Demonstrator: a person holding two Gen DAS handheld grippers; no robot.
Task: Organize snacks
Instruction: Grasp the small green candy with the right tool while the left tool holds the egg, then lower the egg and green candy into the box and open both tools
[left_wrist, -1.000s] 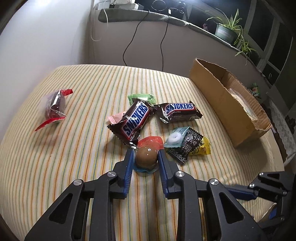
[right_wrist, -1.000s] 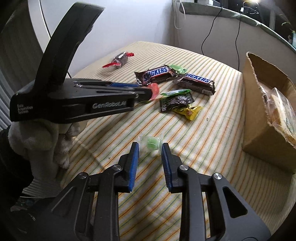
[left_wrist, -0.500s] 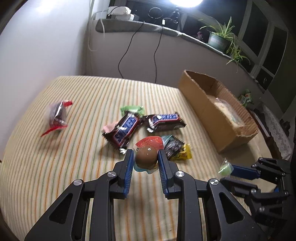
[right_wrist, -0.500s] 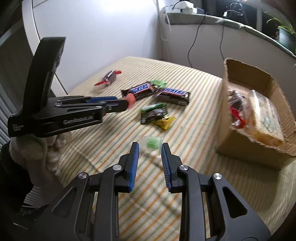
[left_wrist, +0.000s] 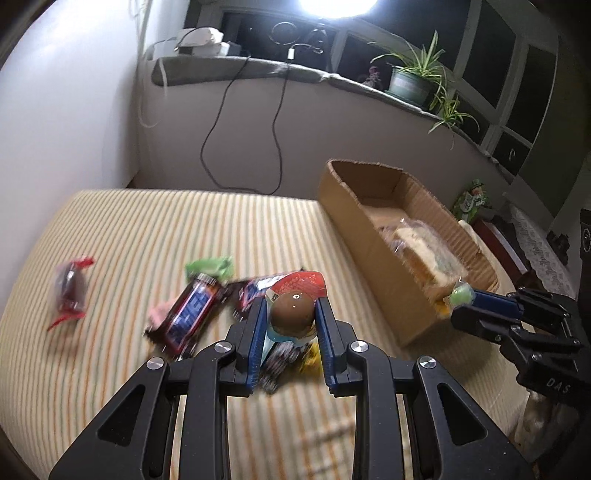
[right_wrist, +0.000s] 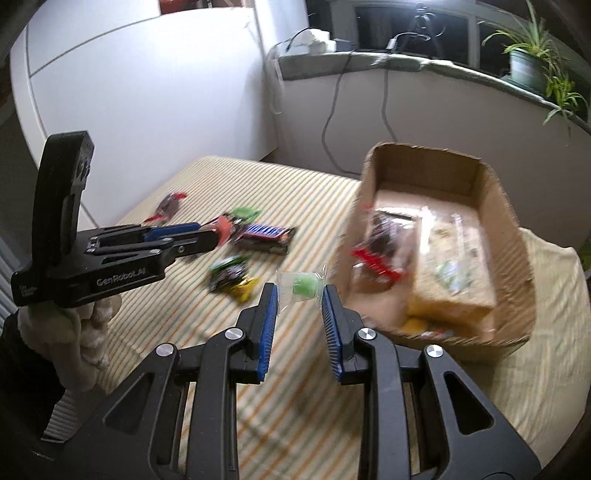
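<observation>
Two hand-held grippers, each gripping candy.

cardboard box: matt corrugated | striped cloth: woven | chocolate ball: glossy

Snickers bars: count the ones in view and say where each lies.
2. One Snickers bar lies on the striped cloth left of the left gripper; the second bar sits just beyond that gripper's tip. Others may be hidden in the cardboard box.

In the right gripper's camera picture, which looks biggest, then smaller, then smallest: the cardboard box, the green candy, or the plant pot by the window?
1. cardboard box
2. plant pot
3. green candy

The pot is far away and the candy close, so those two are unsure.
</observation>
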